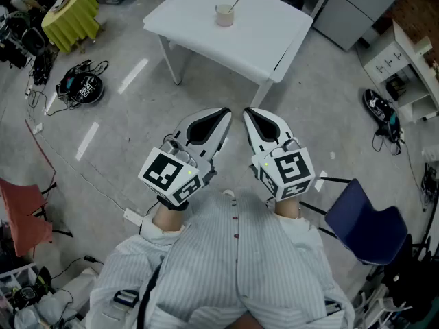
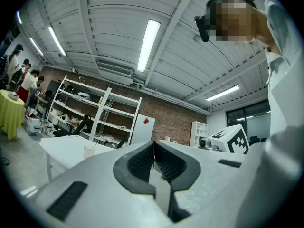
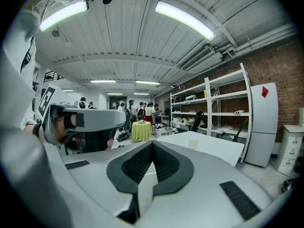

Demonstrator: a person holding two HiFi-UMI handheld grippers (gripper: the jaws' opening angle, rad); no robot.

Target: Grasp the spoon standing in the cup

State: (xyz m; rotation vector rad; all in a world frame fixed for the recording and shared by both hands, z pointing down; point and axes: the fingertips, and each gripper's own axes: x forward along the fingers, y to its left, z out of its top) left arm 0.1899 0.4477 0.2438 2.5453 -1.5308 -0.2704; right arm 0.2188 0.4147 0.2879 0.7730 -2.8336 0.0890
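Since the spoon (image 1: 234,4) stands in the cup (image 1: 225,15) on the bench (image 1: 264,43), well apart from the person, the left tool (image 1: 225,114) and right tool (image 1: 248,114) hang side by side, clenched and empty, probably readied for the reach.

Cup (image 1: 224,15), small, pale, upright and open-topped, standing on the far half of a white table (image 1: 206,43); spoon (image 1: 235,5), thin and light-coloured, set inside it, handle leaning up-right past the rim.
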